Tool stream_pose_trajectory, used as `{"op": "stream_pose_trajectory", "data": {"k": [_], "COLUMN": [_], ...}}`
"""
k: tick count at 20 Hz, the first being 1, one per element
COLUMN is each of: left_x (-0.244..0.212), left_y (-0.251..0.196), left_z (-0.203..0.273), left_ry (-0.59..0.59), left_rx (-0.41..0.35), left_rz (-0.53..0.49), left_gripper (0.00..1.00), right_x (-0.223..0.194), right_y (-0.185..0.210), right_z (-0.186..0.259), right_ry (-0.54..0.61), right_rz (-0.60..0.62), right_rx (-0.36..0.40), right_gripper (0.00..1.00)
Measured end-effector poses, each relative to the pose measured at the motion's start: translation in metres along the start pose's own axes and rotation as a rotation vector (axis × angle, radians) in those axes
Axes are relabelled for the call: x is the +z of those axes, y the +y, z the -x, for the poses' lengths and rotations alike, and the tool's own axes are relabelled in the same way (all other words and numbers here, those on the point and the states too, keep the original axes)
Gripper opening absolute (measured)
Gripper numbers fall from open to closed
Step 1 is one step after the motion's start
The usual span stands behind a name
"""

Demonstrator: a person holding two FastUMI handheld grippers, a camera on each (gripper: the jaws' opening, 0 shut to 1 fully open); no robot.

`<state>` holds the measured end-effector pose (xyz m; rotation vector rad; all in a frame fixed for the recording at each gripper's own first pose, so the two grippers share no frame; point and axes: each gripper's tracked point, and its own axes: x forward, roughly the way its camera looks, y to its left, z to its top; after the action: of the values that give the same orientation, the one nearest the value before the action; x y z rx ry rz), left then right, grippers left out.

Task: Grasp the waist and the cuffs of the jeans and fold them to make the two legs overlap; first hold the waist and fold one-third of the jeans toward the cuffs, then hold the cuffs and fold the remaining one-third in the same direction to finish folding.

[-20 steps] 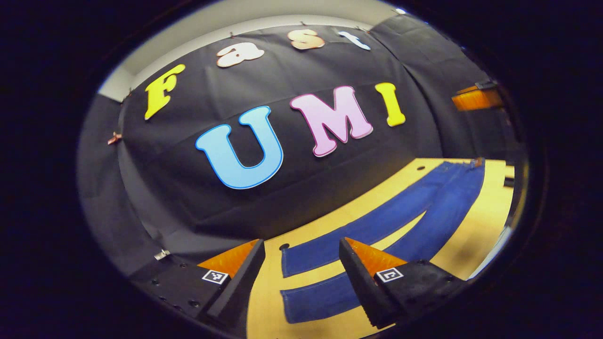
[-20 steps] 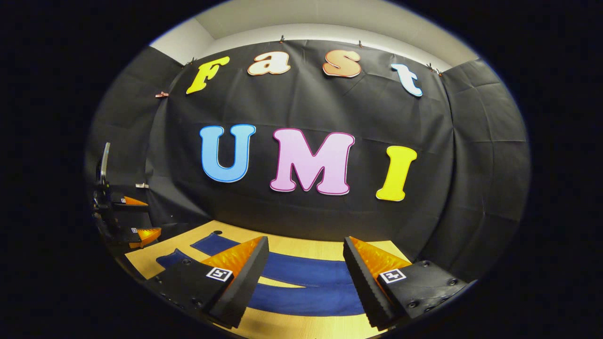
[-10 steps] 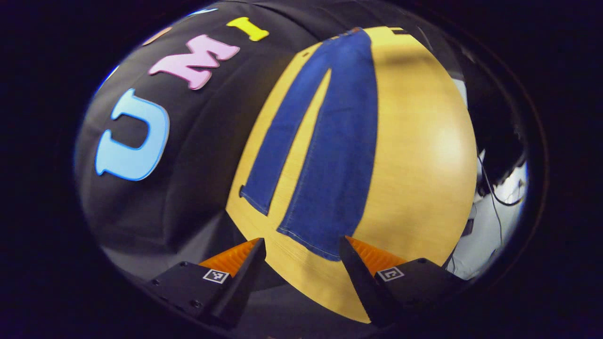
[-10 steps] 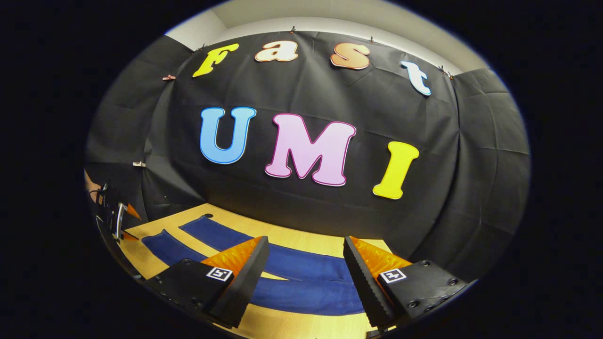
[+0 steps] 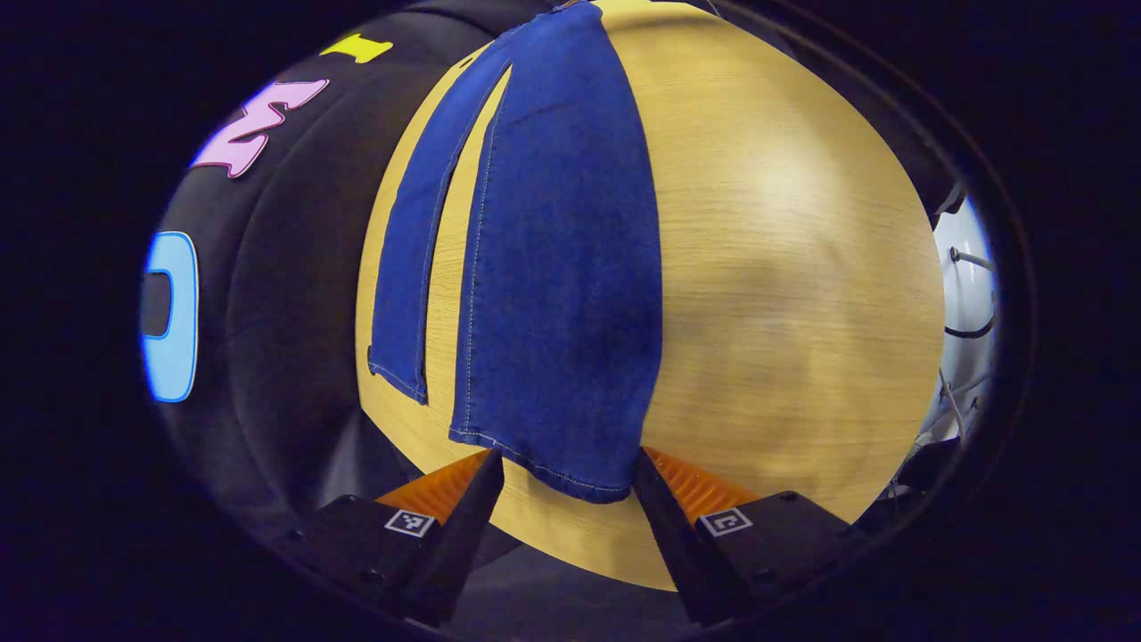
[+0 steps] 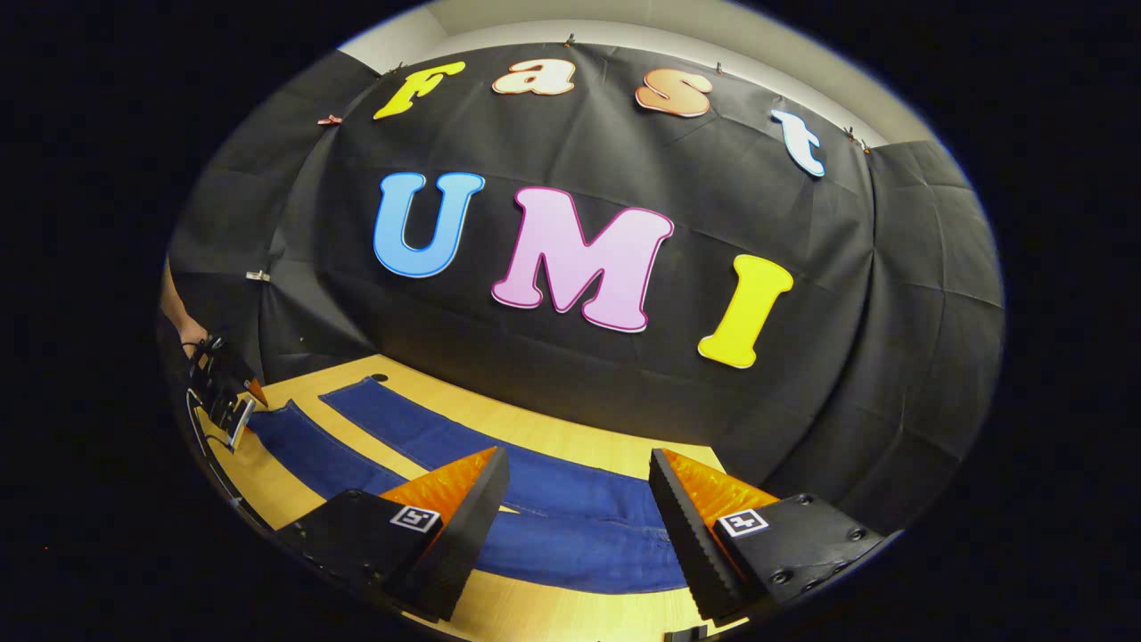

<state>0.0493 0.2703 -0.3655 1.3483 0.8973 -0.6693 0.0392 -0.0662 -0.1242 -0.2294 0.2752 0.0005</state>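
Nothing is folded yet, as I judge it: the jeans lie flat and full length on the pale wood-grain table, the two legs side by side with a strip of bare wood between them, so the leg-over-leg fold and both thirds are all ahead of me. My left gripper hangs with its jaws spread wide just off the cuff of the near leg, the hem lying in the gap between them and neither finger touching cloth. My right gripper is also spread, poised above the waist end at the other end of the table, gripping nothing. The denim is deep blue, matte and finely grained, with a pale stitched seam along each edge and a slightly curved hem. The tabletop looks smooth, with a soft glare.
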Motion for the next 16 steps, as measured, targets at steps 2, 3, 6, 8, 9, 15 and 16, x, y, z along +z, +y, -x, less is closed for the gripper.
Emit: {"op": "stream_pose_trajectory", "data": {"k": [2,3,6,8,9,15,16], "left_x": [-0.002,0.002,0.003,0.004,0.004,0.006,0.007], "left_y": [0.001,0.003,0.001,-0.002,0.0,0.005,0.004], "left_z": [-0.007,-0.012,-0.02,-0.022,-0.02,-0.022,-0.023], "left_ry": [0.006,0.006,0.026,0.034,0.035,0.046,0.047], "left_rx": [-0.044,-0.062,-0.08,-0.091,-0.093,-0.036,-0.027], "left_rz": [0.046,0.051,0.035,0.065,0.087,0.156,0.166], "left_gripper": [0.92,0.88,0.6,0.43,0.33,0.06,0.06], "right_x": [-0.011,-0.016,-0.027,-0.034,-0.038,-0.069,-0.074], "right_y": [-0.009,-0.016,-0.046,-0.075,-0.088,-0.163,-0.171], "right_z": [-0.006,-0.01,-0.023,-0.031,-0.035,-0.051,-0.053], "right_ry": [0.021,0.031,0.039,0.035,0.035,0.071,0.082], "right_rz": [0.006,0.016,0.081,0.167,0.211,0.423,0.449], "right_rx": [-0.009,-0.016,-0.065,-0.111,-0.13,-0.184,-0.179], "right_gripper": [0.97,0.97,0.97,0.96,0.97,0.97,0.97]}}
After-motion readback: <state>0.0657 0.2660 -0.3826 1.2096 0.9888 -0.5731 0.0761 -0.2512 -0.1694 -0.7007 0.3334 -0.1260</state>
